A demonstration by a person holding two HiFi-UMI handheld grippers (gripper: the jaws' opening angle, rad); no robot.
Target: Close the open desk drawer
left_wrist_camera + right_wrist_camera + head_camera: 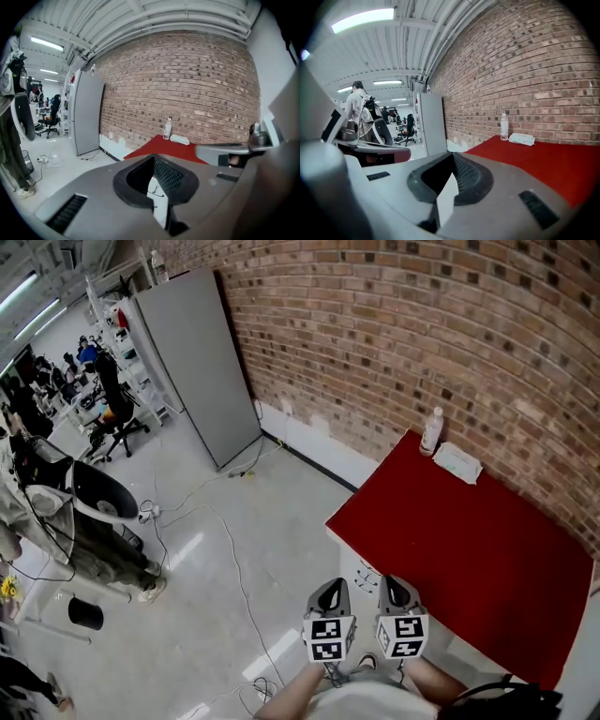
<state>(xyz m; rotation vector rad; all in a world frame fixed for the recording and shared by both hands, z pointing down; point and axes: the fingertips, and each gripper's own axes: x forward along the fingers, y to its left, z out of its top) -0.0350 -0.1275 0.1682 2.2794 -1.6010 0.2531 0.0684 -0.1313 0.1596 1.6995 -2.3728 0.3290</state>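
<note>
Floor cables point(234, 563): loose white leads cross the pale floor from centre left toward the lower middle of the head view. Stepping in toward the desk could snag one and jerk the push.

Left gripper point(330, 589): lower centre of the head view, jaws pressed together with nothing between them, tips aimed at the desk. Closed tips give a narrow contact, so it may skid off a smooth face.

Desk front point(354, 563): a white face under the red top's left edge, just beyond both grippers. The drawer most likely sits here, but I cannot tell how far out it stands or where its handle is. Pushing off-centre could rack it and jam it on its runners.

Right gripper point(398, 585): just beside the left one, jaws likewise together and empty. Unequal pressure from the two would skew the drawer.

Red desk top point(487, 559): right half of the head view, bare across the middle.

Bottle point(431, 430): upright at the far corner by the brick wall. A hard slam could topple it.

Tissue pack point(457, 463): lies flat just right of the bottle, little at risk.
</note>
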